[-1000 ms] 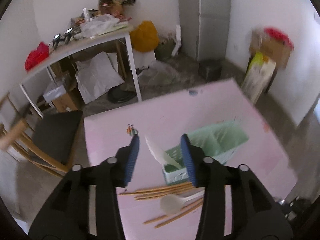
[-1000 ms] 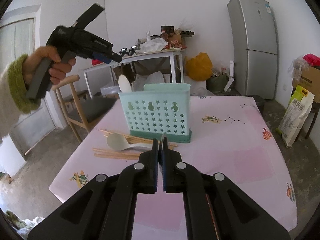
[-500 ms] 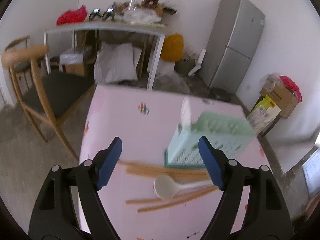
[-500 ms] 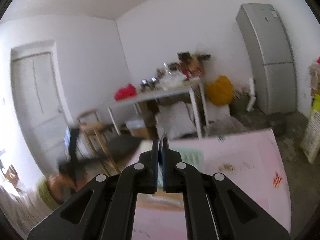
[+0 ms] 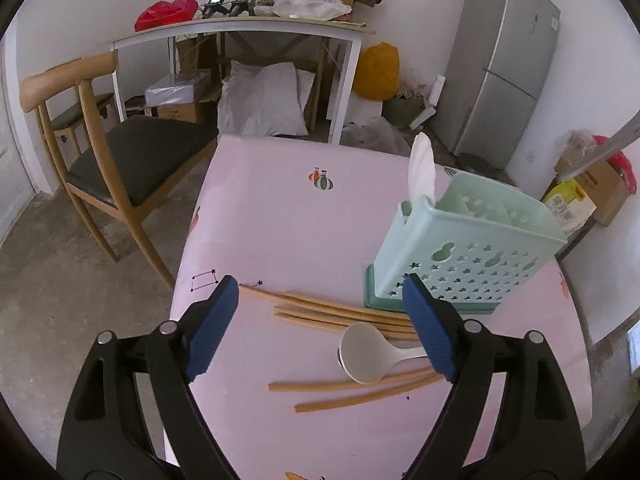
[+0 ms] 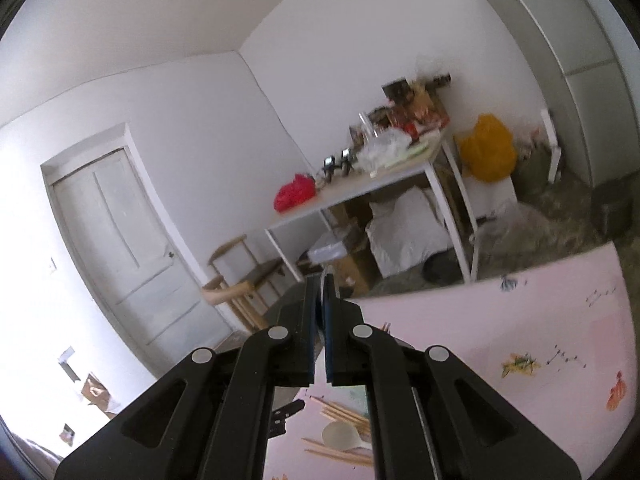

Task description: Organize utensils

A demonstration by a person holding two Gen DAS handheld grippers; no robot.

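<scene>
While your left gripper (image 5: 320, 316) hangs wide open above the pink table (image 5: 280, 220), the white spoon (image 5: 366, 354) lies bowl-up across the scattered chopsticks (image 5: 340, 312) just in front of the green holder (image 5: 464, 256), where another spoon (image 5: 422, 168) stands. Your right gripper (image 6: 321, 328) is pinched narrow and raised, apparently empty. Close carelessly and you could catch spoon and sticks together — or roll a stick toward the edge.
</scene>
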